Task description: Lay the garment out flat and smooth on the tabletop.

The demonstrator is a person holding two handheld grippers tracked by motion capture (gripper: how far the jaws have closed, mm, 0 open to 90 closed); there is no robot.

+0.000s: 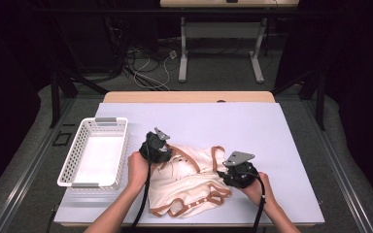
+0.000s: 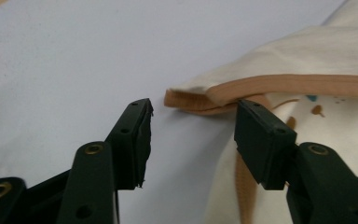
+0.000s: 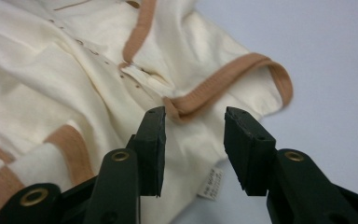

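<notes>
Right gripper point(image 1: 225, 175): we see jaws apart above the garment's near right edge.
Left gripper point(image 1: 166, 156): jaws apart, clamping nothing, at its tan-trimmed left edge.
Garment point(image 1: 190, 182): cream, crumpled mid-table.
Basket point(image 1: 70, 165): white, left.

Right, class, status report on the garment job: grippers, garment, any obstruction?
Left hand-held gripper open at trim edge. Right hand-held gripper open, nothing clamped. Cream garment crumpled on table. White basket left, clear of the work.

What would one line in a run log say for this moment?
garment: cream, tan trim, crumpled on table | left tongs: open at trim edge | right tongs: open over garment | basket: left, white
</notes>
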